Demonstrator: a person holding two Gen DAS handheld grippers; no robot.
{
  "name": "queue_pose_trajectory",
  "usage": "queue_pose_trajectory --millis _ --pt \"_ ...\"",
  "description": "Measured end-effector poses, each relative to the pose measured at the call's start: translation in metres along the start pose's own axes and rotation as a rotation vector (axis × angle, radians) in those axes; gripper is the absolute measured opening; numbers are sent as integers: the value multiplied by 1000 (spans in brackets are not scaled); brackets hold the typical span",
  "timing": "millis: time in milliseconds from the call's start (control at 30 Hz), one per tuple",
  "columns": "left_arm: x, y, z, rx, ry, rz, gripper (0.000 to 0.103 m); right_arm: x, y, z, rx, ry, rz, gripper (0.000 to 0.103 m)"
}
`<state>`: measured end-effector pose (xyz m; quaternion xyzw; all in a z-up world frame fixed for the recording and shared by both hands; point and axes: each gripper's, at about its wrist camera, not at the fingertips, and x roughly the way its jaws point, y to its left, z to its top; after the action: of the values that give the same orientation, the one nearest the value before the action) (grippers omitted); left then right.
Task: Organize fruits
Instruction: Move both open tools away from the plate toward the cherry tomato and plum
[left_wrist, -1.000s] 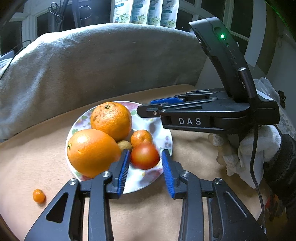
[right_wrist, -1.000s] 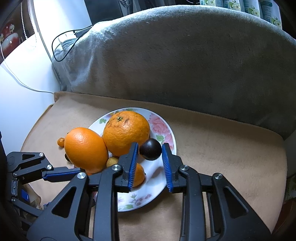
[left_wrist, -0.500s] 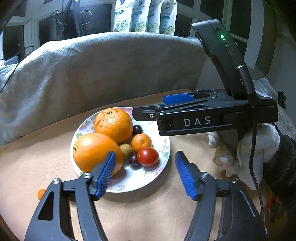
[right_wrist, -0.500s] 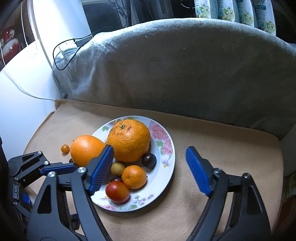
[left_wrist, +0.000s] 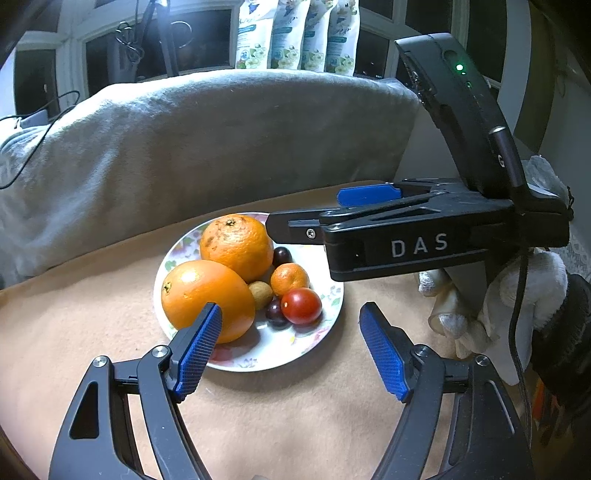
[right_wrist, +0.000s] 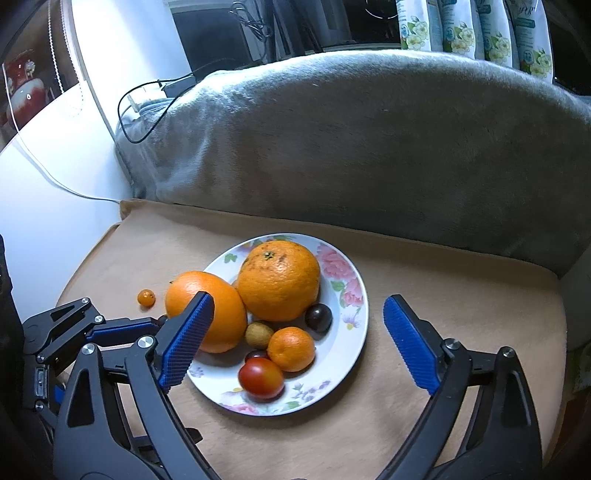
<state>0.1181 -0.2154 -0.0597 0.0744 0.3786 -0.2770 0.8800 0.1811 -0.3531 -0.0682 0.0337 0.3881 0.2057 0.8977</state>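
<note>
Right now my left claw (left_wrist: 290, 343) and right claw (right_wrist: 297, 339) are both still spreading, nothing pinched between either pair of pads. Just ahead sits the floral plate (right_wrist: 343, 350) on the tan cushion (right_wrist: 461, 295), piled with two oranges, a tangerine (right_wrist: 291, 349), a tomato (right_wrist: 260, 377) and dark grapes. One kumquat (right_wrist: 146, 297) lies off the plate.

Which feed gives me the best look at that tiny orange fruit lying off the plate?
Right wrist: the tiny orange fruit lies in plain sight on the tan cloth, left of the plate. In the left wrist view it does not show at all.
</note>
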Motion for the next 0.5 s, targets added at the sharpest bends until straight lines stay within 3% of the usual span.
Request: queue_pose_trajectory --millis 500 --pt "-31 11 -8 -13 -45 -12 77 -23 20 2 9 -27 -1 98"
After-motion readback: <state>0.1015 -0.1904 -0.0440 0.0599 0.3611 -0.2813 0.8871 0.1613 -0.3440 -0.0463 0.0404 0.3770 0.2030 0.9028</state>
